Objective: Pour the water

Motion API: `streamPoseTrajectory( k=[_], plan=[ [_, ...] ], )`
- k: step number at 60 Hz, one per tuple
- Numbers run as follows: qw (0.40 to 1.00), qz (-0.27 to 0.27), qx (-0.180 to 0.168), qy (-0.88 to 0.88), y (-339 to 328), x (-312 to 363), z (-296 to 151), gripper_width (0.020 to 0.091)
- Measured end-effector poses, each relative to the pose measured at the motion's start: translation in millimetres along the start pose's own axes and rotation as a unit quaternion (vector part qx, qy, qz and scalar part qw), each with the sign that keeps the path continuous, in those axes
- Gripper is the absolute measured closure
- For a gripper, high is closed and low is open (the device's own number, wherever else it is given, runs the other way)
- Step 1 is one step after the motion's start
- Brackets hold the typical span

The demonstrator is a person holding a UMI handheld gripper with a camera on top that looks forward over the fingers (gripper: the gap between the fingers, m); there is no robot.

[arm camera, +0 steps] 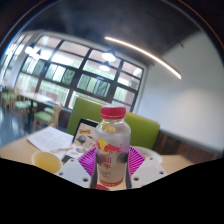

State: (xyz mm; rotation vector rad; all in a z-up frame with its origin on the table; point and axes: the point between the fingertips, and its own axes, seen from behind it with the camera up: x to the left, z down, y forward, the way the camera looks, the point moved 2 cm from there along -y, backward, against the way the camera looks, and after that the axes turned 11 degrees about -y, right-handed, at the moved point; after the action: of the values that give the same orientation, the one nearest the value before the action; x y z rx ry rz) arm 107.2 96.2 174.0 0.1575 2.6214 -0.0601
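Observation:
A clear plastic bottle [113, 148] with a red cap and a red-and-white label stands upright between my gripper's [112, 163] two fingers. Both magenta pads [92, 160] press against its sides, so the gripper is shut on it. The bottle looks lifted above the table. A yellow cup [46, 160] sits to the left of the fingers on the pale table [25, 165], lower than the bottle. I cannot make out the water level inside the bottle.
White papers [57, 140] lie on the table beyond the cup. A green sofa back [140, 125] stands behind the bottle. Large windows [85, 70] and a ceiling light strip [145, 55] fill the background.

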Motion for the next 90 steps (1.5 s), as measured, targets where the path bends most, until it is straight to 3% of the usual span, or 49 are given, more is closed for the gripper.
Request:
streamPoseTrajectory(
  k=[1,4,6,10,22,26,43,46,53,60,69,82,90],
  plan=[
    [0.999,-0.011,0.002,0.03,10,6,-3,0.0716],
    [0.993,-0.029,-0.001,0.116,-15,7,43,0.0715],
    [0.991,-0.043,0.008,0.125,17,12,36,0.0715],
    [0.988,-0.051,-0.003,0.143,14,23,48,0.0715],
    [0.984,-0.086,0.041,0.153,24,41,90,0.0711],
    [0.979,-0.095,0.057,0.174,24,47,97,0.071],
    [0.981,-0.095,0.061,0.155,25,45,94,0.0708],
    [0.981,-0.095,0.06,0.155,24,45,95,0.0685],
    [0.982,-0.091,0.058,0.153,21,43,96,0.0556],
    [0.985,-0.09,0.065,0.131,2,38,97,0.0273],
    [0.989,-0.075,0.06,0.112,-55,25,81,0.0268],
    [0.992,-0.048,0.025,0.115,-188,12,37,0.0271],
    [0.988,-0.063,0.004,0.139,-267,24,21,0.0274]
  ],
)
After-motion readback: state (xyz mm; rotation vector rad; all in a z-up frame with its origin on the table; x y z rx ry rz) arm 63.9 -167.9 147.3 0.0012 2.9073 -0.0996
